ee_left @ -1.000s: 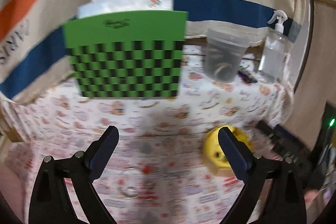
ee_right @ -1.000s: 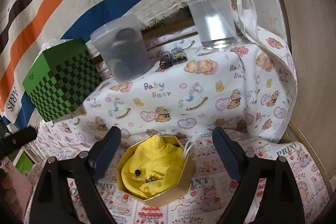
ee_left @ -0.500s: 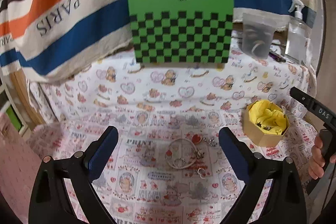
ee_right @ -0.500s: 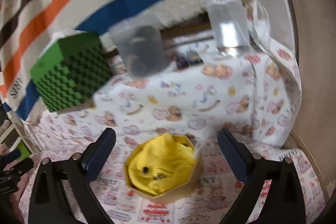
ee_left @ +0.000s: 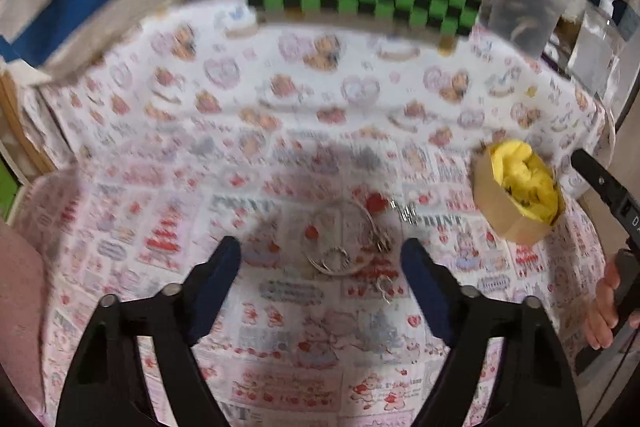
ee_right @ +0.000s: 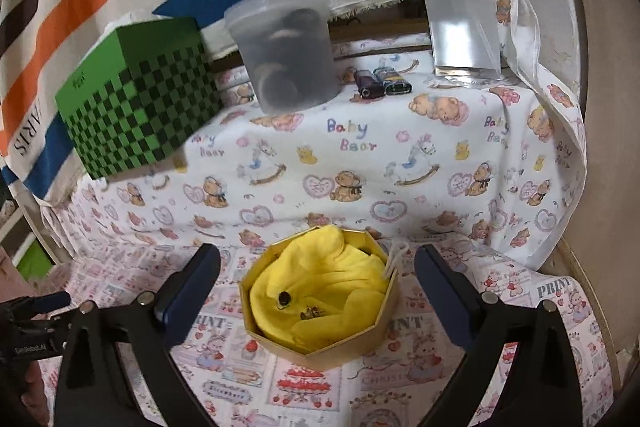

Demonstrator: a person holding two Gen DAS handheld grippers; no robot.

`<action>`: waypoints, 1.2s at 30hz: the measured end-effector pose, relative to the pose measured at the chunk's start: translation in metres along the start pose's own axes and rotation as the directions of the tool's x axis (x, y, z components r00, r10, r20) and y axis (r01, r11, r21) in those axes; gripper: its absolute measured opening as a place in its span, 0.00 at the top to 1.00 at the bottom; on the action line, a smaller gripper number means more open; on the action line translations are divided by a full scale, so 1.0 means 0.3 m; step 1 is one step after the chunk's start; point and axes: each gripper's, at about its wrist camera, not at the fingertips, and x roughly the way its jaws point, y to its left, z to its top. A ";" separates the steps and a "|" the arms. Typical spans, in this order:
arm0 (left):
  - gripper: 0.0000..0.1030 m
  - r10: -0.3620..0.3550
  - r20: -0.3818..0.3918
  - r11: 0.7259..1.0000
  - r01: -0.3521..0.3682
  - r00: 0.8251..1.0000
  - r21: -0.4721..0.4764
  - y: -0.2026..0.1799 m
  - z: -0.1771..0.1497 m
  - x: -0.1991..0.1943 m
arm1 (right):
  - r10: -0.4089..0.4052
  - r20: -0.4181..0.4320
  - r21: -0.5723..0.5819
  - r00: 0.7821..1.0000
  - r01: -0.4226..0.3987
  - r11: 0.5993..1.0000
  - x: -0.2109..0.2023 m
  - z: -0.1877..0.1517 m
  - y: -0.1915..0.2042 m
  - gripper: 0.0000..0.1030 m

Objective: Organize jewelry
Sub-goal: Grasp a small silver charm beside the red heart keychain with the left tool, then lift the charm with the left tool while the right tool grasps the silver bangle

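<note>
The left gripper [ee_left: 320,255] hung with its jaws spread wide and empty above a bangle [ee_left: 340,243] lying on the printed cloth [ee_left: 160,147]. The right gripper [ee_right: 318,267] was likewise spread and empty, framing the octagonal box [ee_right: 340,347] lined with yellow fabric [ee_right: 320,279], small trinkets inside. Farther back stood a green checkered box [ee_right: 136,107], a plastic tub [ee_right: 288,47] and a pump bottle [ee_right: 460,7].

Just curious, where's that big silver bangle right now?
In the left wrist view, the bangle lies on the printed cloth between the left gripper fingers, left of the octagonal box.
</note>
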 end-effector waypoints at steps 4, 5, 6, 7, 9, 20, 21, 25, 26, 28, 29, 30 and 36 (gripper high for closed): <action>0.47 -0.064 -0.070 0.998 0.063 0.996 -0.012 -0.021 0.005 0.066 | 0.002 -0.024 0.026 1.000 -0.002 1.000 0.022 -0.004 -0.018 0.06; 0.49 -0.082 -0.078 0.997 0.081 0.994 -0.015 -0.032 0.011 0.079 | 0.000 -0.022 0.039 1.000 0.001 0.999 0.021 -0.002 -0.026 0.06; 0.53 -0.094 -0.083 0.996 0.093 0.992 -0.018 -0.040 0.018 0.089 | -0.002 -0.018 0.048 1.000 0.003 0.999 0.019 -0.001 -0.033 0.06; 0.56 -0.101 -0.088 0.995 0.100 0.991 -0.019 -0.052 0.025 0.100 | -0.003 -0.016 0.054 1.000 0.003 0.999 0.017 0.000 -0.038 0.06; 0.60 -0.096 -0.100 0.995 0.096 0.990 -0.006 -0.079 0.037 0.124 | -0.006 -0.018 0.058 1.000 0.007 0.998 0.017 0.001 -0.043 0.06; 0.79 -0.085 -0.147 0.996 0.085 0.986 -0.011 -0.115 0.062 0.233 | -0.039 -0.025 0.003 0.999 0.039 0.999 0.038 -0.010 -0.011 0.06; 0.81 -0.095 -0.151 0.995 0.094 0.984 -0.017 -0.113 0.061 0.242 | -0.033 -0.027 0.005 0.999 0.033 0.999 0.038 -0.009 -0.011 0.06; 0.84 -0.121 -0.151 0.992 0.116 0.981 -0.042 -0.108 0.063 0.253 | -0.033 -0.026 -0.008 0.999 0.033 0.999 0.037 -0.012 -0.002 0.06; 0.84 -0.125 -0.151 0.992 0.120 0.981 -0.047 -0.108 0.063 0.256 | -0.035 -0.024 -0.013 0.999 0.034 0.999 0.037 -0.012 0.001 0.06; 0.84 -0.129 -0.146 0.991 0.124 0.981 -0.044 -0.105 0.059 0.255 | -0.040 -0.020 -0.018 0.999 0.040 0.999 0.036 -0.015 0.003 0.06; 0.84 -0.130 -0.141 0.991 0.126 0.981 -0.038 -0.107 0.057 0.254 | -0.040 -0.019 -0.019 0.999 0.040 0.999 0.035 -0.015 0.003 0.06; 0.84 -0.132 -0.136 0.991 0.128 0.982 -0.035 -0.104 0.053 0.252 | -0.039 -0.018 -0.019 0.999 0.039 0.999 0.036 -0.014 0.004 0.06; 0.84 -0.134 -0.089 0.990 0.130 0.987 -0.047 -0.071 0.048 0.187 | -0.043 -0.021 -0.016 0.999 0.043 0.999 0.040 -0.014 -0.005 0.06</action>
